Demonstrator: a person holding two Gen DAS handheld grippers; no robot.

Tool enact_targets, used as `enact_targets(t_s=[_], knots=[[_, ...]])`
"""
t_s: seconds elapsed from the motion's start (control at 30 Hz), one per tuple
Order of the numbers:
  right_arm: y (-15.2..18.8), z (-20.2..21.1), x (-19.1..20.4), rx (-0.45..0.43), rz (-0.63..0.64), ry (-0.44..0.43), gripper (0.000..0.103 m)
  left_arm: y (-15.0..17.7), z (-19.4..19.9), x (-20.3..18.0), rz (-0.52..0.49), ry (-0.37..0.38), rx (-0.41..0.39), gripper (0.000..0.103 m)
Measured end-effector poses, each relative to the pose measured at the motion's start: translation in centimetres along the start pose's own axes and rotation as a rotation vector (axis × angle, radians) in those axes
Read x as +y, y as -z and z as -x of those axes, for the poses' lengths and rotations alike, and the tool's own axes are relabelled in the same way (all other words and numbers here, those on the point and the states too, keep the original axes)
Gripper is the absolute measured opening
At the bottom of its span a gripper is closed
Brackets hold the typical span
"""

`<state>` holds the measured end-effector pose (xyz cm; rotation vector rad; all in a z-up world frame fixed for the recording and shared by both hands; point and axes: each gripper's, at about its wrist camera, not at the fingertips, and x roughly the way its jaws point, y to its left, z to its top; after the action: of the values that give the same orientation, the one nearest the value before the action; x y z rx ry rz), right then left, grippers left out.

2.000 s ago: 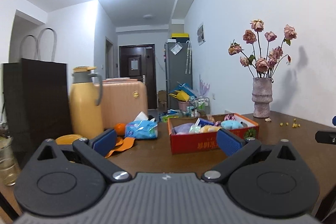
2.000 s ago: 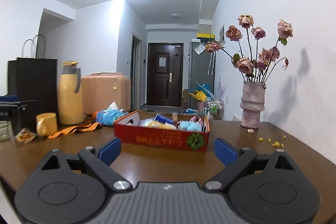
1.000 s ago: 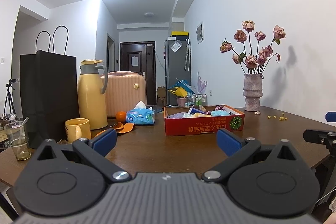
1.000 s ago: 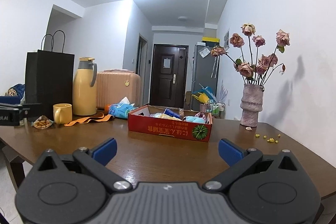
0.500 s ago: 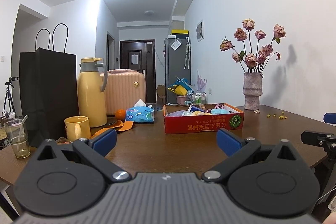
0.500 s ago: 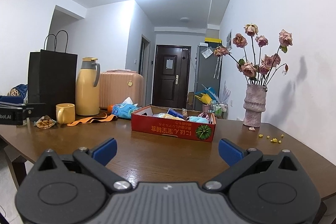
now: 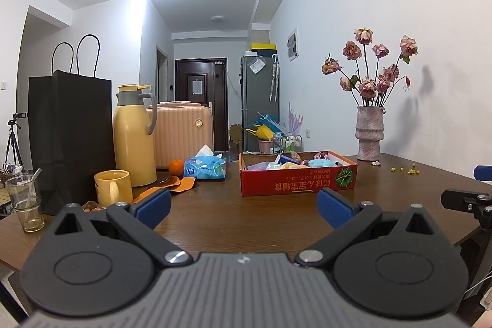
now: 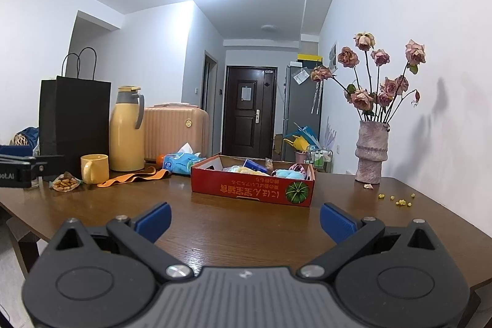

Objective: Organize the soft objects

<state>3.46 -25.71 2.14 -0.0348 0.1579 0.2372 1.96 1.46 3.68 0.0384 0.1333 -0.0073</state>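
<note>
I hold both the left gripper (image 7: 244,206) and right gripper (image 8: 245,219) empty, fingers spread wide, short of the red box (image 8: 252,189) of soft objects (image 8: 289,173). I should approach level, descending over its rim.

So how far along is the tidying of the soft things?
Several soft items already sit in the red box. Nothing is in hand: the left gripper and right gripper are both open and empty. The orange cloth by the mug remains out on the table.
</note>
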Motion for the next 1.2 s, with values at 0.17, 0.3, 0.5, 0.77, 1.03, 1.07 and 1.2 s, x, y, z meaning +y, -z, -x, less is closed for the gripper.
enact_targets(t_s=[0.17, 0.3, 0.5, 0.77, 1.03, 1.07, 1.2], knots=[[-0.01, -0.02, -0.11, -0.002, -0.004, 0.001, 0.103, 0.0, 0.0, -0.01, -0.001, 0.0, 0.0, 0.103], [0.07, -0.12, -0.2, 0.003, -0.008, 0.001, 0.103, 0.05, -0.05, 0.02, 0.001, 0.001, 0.004, 0.103], [0.09, -0.3, -0.05, 0.008, -0.003, 0.001, 0.103, 0.07, -0.04, 0.05, 0.0, 0.0, 0.003, 0.103], [0.29, -0.29, 0.26, 0.007, 0.0, -0.002, 0.103, 0.03, -0.08, -0.09, 0.002, -0.001, 0.005, 0.103], [0.34, -0.51, 0.01, 0.012, -0.019, 0.005, 0.103, 0.03, 0.11, -0.19, 0.003, 0.005, -0.002, 0.103], [0.32, -0.48, 0.03, 0.01, -0.019, 0.006, 0.103, 0.0, 0.19, -0.21, 0.005, 0.008, -0.006, 0.103], [0.38, -0.48, 0.02, 0.009, -0.021, 0.007, 0.103, 0.1, 0.27, -0.35, 0.004, 0.012, -0.006, 0.103]])
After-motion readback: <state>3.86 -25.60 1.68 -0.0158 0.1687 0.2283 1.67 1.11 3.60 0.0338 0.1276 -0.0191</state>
